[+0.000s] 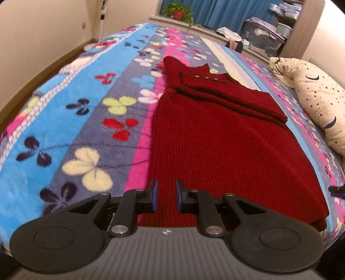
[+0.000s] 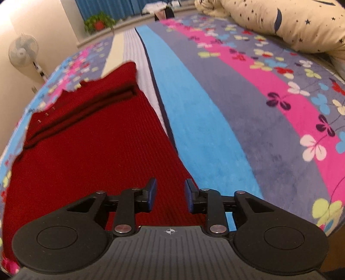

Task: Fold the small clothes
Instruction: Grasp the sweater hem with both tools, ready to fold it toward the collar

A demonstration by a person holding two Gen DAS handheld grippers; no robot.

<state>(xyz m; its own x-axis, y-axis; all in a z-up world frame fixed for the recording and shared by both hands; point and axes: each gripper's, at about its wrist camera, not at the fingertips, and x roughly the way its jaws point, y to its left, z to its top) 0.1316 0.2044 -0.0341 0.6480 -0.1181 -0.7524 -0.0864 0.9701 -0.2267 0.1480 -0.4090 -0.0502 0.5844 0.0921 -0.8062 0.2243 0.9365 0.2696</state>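
Note:
A dark red knitted garment (image 1: 215, 137) lies flat on the flowered blanket (image 1: 86, 112), with its sleeves folded across its far part. My left gripper (image 1: 167, 198) is open and empty, just above the garment's near left corner. In the right wrist view the same red garment (image 2: 90, 146) fills the left side. My right gripper (image 2: 170, 198) is open and empty, over the garment's near right edge. Neither gripper holds cloth.
A cream star-print pillow (image 1: 312, 94) lies at the bed's right side and shows in the right wrist view (image 2: 291, 23). Storage boxes (image 1: 265, 38) and a potted plant (image 1: 179, 11) stand beyond the bed. A fan (image 2: 23, 51) stands by the wall.

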